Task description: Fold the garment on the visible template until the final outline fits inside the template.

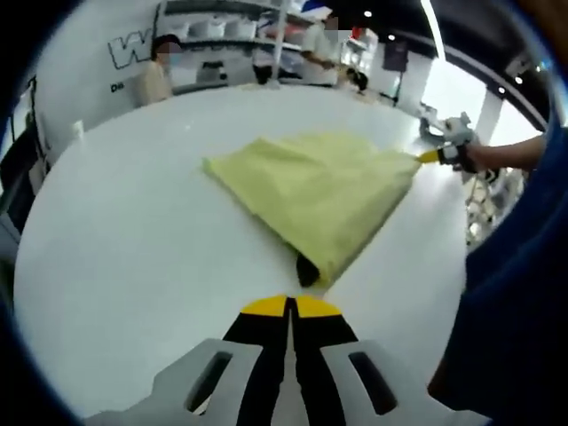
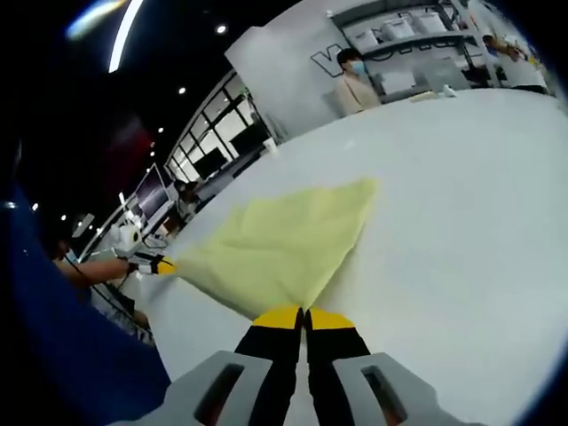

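Stood beyond the far edge of a broad white table [image 1: 133,240]: a white wall [image 1: 98,62] with large dark lettering [image 1: 124,49], and grey shelving [image 1: 240,35] stacked with white items. Ran overhead across a dark ceiling [image 2: 133,80]: a long light strip [image 1: 433,27] and small spotlights [image 2: 220,28]. Glowed brightly at the right: tall windows [image 1: 444,89]. Waited at the shelving: two people [image 1: 160,71].

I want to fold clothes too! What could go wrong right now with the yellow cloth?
The yellow garment is stretched between the right tool and the left tool. Each seems to pinch only a corner tip, so a corner could slip out. The far corner lies loose on the white table, so pulling may drag or bunch it. I can't make out a template outline, so the fold might land crooked.
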Demonstrator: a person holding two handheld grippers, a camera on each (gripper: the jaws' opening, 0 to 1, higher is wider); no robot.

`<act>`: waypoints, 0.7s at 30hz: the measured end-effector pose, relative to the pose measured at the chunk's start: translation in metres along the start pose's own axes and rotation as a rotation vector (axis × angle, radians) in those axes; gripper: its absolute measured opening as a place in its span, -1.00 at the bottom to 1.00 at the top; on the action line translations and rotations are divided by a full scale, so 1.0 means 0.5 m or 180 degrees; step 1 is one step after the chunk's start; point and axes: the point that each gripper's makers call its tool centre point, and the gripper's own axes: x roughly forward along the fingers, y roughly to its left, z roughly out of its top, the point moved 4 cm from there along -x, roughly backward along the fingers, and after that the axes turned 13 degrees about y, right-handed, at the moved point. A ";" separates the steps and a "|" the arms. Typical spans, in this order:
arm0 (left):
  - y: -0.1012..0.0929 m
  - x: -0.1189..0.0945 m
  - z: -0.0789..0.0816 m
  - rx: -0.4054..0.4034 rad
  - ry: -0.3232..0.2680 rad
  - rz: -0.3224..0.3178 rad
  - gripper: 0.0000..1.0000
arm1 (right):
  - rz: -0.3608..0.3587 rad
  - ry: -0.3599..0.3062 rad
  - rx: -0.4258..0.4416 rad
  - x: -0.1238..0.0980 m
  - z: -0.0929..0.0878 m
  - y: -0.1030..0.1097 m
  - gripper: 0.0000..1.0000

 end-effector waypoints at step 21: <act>-0.098 0.028 0.174 -0.0036 -0.0746 -0.0116 -0.77 | -0.0123 -0.0430 -0.0231 0.025 0.073 0.070 -0.91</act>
